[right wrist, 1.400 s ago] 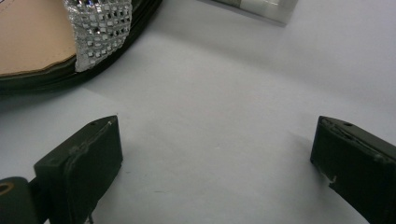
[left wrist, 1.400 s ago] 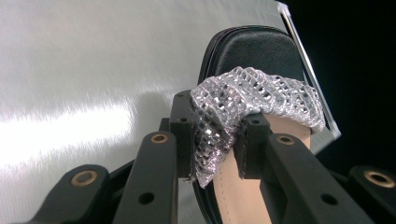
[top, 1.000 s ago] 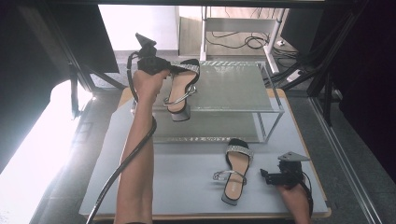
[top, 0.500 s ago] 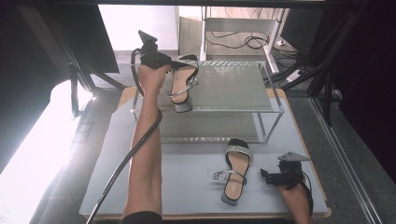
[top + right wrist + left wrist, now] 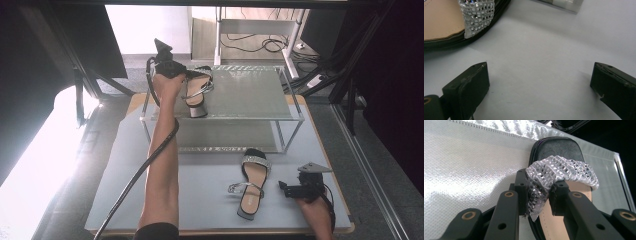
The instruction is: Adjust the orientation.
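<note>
Gripping the silver studded toe strap (image 5: 549,180) of the black sandal (image 5: 196,91), my left claw (image 5: 538,192) has lowered it toward the shelf's far-left top (image 5: 250,95); release comes next.

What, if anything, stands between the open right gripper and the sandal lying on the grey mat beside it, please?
Nothing visible does. The right gripper rests open on the grey mat, and just bare mat lies between its jaws and the sandal to its left. In the right gripper view the sandal's sparkly strap sits just ahead, unobstructed.

bright daylight is glaring in at left floor (image 5: 30,165), cables (image 5: 260,44) are lying past table (image 5: 125,150), dark frames are surrounding.
</note>
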`<state>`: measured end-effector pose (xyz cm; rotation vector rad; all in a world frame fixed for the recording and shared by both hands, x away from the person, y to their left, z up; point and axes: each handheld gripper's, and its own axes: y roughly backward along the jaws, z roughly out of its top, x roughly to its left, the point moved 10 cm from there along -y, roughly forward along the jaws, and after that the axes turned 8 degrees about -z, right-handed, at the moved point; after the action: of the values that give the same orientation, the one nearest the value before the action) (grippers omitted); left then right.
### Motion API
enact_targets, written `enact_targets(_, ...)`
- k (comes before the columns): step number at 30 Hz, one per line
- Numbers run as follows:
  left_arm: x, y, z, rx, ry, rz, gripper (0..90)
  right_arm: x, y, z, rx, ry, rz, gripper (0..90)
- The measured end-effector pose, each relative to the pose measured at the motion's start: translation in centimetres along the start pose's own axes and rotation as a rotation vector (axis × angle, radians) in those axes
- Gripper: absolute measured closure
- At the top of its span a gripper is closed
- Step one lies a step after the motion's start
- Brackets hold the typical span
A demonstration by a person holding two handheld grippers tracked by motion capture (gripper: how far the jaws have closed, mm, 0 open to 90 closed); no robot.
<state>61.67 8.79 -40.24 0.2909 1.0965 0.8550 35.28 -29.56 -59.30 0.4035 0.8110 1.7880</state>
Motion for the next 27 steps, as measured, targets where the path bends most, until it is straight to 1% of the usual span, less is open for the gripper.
enact_targets(4, 0.0, -0.2, -0.1, 0.002, -0.006, -0.009, 69.1, 0.0, 0.0, 0.0, 0.000, -0.001, 0.000, 1.9)
enact_targets(5, 0.0, -0.2, -0.1, 0.004, -0.007, -0.012, 65.8, 0.0, 0.0, 0.0, 0.000, 0.000, 0.000, 1.9)
enact_targets(6, -0.1, -0.3, -0.2, 0.005, -0.003, -0.023, 65.8, 0.0, 0.0, 0.0, 0.000, 0.000, 0.000, 1.9)
enact_targets(7, -0.2, -0.3, -0.2, 0.008, -0.007, -0.028, 63.4, 0.0, 0.0, 0.0, 0.000, 0.001, 0.000, 1.9)
enact_targets(9, -0.4, -0.3, -0.3, 0.004, 0.000, -0.047, 59.8, 0.0, 0.0, 0.0, 0.000, -0.001, 0.000, 1.9)
enact_targets(10, -0.4, -0.3, -0.3, 0.003, 0.003, -0.059, 55.3, 0.0, 0.0, 0.0, 0.000, 0.000, 0.000, 1.9)
enact_targets(11, -0.4, -0.2, -0.3, 0.002, 0.004, -0.071, 55.3, 0.0, 0.0, 0.0, 0.000, 0.000, 0.000, 1.9)
enact_targets(13, -0.5, 0.1, -0.4, -0.001, -0.001, -0.095, 49.8, 0.0, 0.0, 0.0, 0.000, 0.000, 0.000, 1.9)
enact_targets(15, -0.6, 0.6, -0.5, 0.002, -0.013, -0.104, 45.3, 0.0, 0.0, 0.0, 0.000, -0.001, 0.000, 1.9)
enact_targets(18, -1.1, 1.5, -0.6, -0.020, -0.045, -0.130, 39.9, 0.0, 0.0, 0.0, 0.000, 0.000, 0.000, 1.9)
enact_targets(19, -1.3, 1.9, -0.7, -0.028, -0.066, -0.136, 38.9, 0.0, 0.0, 0.0, 0.000, -0.001, 0.000, 1.9)
enact_targets(20, -1.4, 2.3, -0.8, -0.031, -0.093, -0.130, 37.3, 0.0, 0.0, 0.0, 0.000, 0.000, 0.000, 1.8)
enact_targets(21, -1.5, 2.6, -0.9, -0.033, -0.105, -0.125, 34.8, 0.0, 0.0, 0.0, 0.000, -0.001, 0.000, 1.8)
enact_targets(22, -1.6, 2.8, -1.1, -0.032, -0.114, -0.129, 34.8, 0.0, 0.0, 0.0, 0.000, -0.001, 0.000, 1.8)
enact_targets(23, -1.7, 3.2, -1.3, -0.027, -0.127, -0.133, 31.2, 0.0, 0.0, 0.0, 0.000, -0.001, 0.001, 1.8)
enact_targets(25, -1.8, 3.6, -1.7, -0.024, -0.136, -0.133, 30.2, 0.0, 0.0, 0.0, 0.000, -0.001, 0.000, 1.8)
enact_targets(27, -1.9, 3.9, -2.1, -0.015, -0.153, -0.133, 26.7, 0.0, 0.0, 0.0, 0.001, -0.001, 0.000, 1.8)
